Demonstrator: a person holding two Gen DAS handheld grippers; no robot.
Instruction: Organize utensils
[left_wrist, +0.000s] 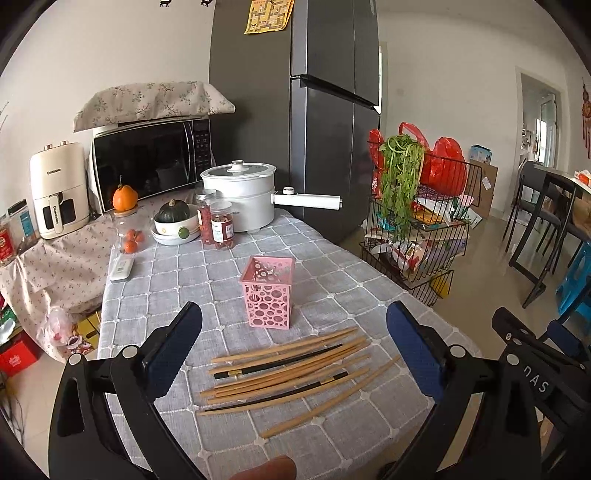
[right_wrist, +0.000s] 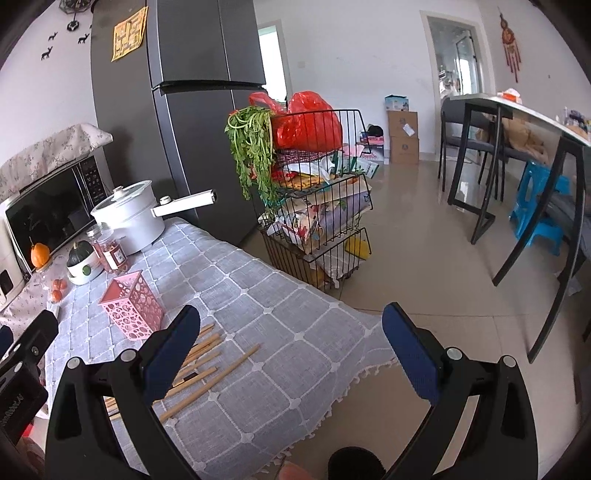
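Note:
Several bamboo chopsticks (left_wrist: 291, 373) and two black ones lie loose on the grey checked tablecloth (left_wrist: 332, 280). Just behind them stands an empty pink perforated holder (left_wrist: 269, 291), upright. My left gripper (left_wrist: 295, 354) hovers open above the pile, with nothing between its blue pads. The right gripper (left_wrist: 532, 354) shows at the right edge of that view. In the right wrist view my right gripper (right_wrist: 291, 347) is open over the table's right side, the chopsticks (right_wrist: 207, 365) lie under its left finger, and the pink holder (right_wrist: 133, 304) is further left.
At the table's far end sit a white pot with a long handle (left_wrist: 243, 192), two spice jars (left_wrist: 218, 225), a bowl with a squash (left_wrist: 173, 221) and a remote (left_wrist: 122, 267). A wire rack with greens and red bags (right_wrist: 317, 192) stands right of the table.

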